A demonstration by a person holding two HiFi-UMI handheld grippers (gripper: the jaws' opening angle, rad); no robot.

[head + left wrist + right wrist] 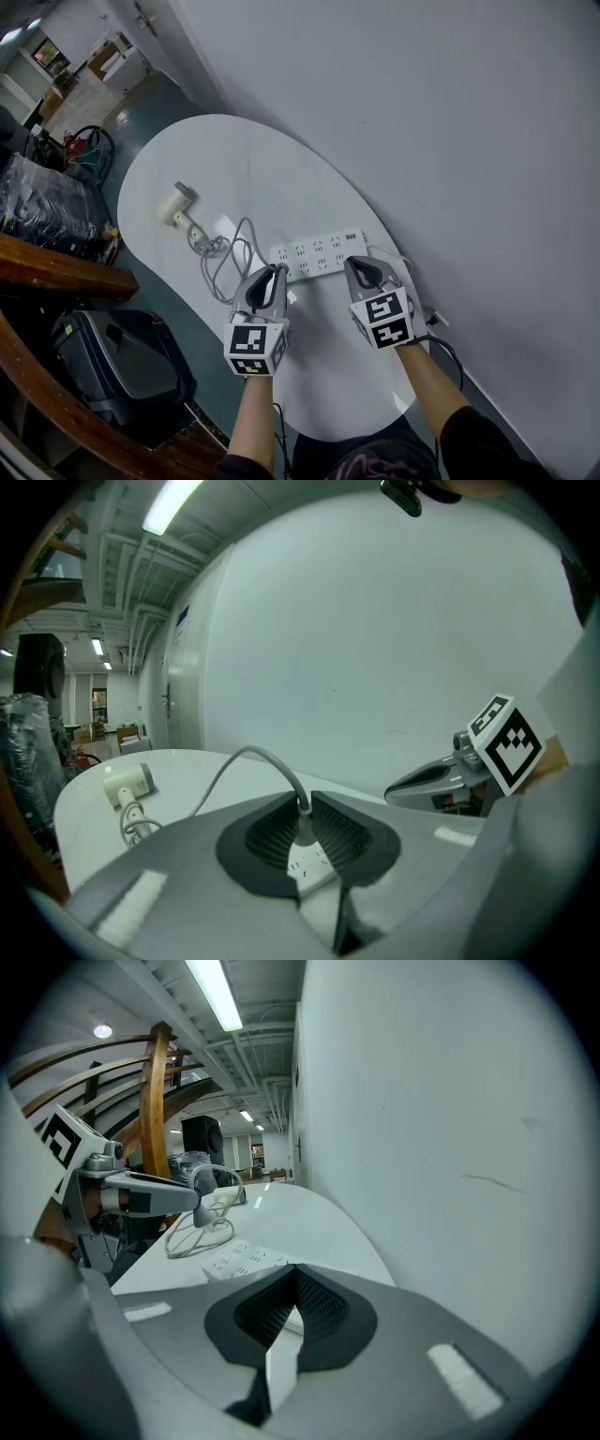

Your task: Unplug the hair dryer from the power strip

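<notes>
A white power strip (319, 255) lies across the white oval table (244, 159). The beige hair dryer (178, 204) lies farther left, and its grey cable (220, 258) loops back to the strip's left end. My left gripper (278, 270) is there, shut on the hair dryer's plug (302, 810), which is seated in the strip (305, 866); the cable (253, 757) rises from between the pads. My right gripper (354, 264) is shut with its tips down at the strip's right end (239, 1258). Nothing shows between its pads (319, 1307).
A plain white wall (450, 141) runs close along the table's right side. The strip's own cord (405, 267) trails off the right edge. A curved wooden rail (56, 272) and a dark case (122, 361) stand left of the table.
</notes>
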